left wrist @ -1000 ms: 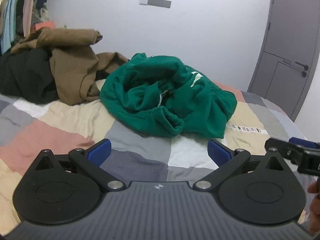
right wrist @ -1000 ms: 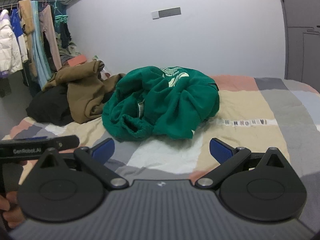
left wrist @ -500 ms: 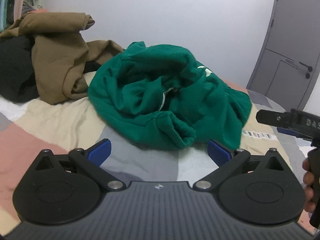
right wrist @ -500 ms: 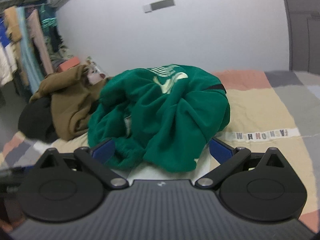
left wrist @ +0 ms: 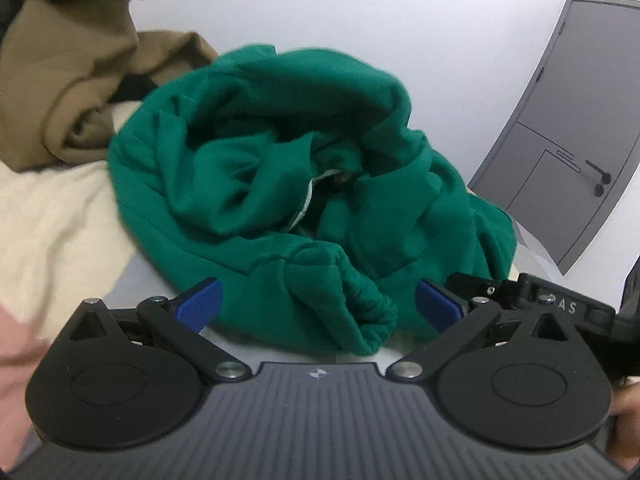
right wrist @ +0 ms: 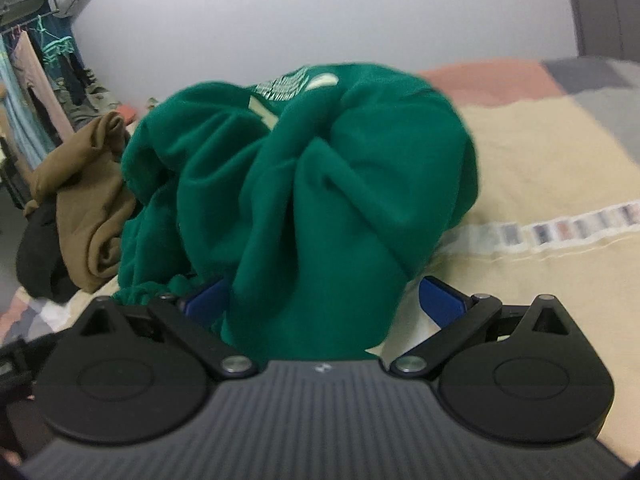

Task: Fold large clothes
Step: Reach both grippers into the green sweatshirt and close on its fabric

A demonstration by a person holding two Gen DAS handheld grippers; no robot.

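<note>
A crumpled green sweatshirt (left wrist: 280, 184) lies in a heap on the patchwork bedspread (left wrist: 60, 216). My left gripper (left wrist: 318, 304) is open, and a ribbed cuff (left wrist: 368, 316) of the sweatshirt sits between its blue pads. In the right wrist view the same green sweatshirt (right wrist: 320, 184) fills the middle, with a pale print on top. My right gripper (right wrist: 324, 300) is open too, with a thick fold of the green cloth reaching down between its fingers. The right gripper's black body (left wrist: 552, 304) shows at the right edge of the left wrist view.
A brown garment (left wrist: 68, 80) and a black one (right wrist: 40, 248) are piled to the left of the sweatshirt. Clothes hang on a rack (right wrist: 40, 72) at the far left. A grey door (left wrist: 560, 140) stands at the right. Bedspread (right wrist: 540, 168) stretches to the right.
Both grippers have moved forward to the green sweatshirt, which now lies between their open fingers. The right gripper has come alongside the left one.
</note>
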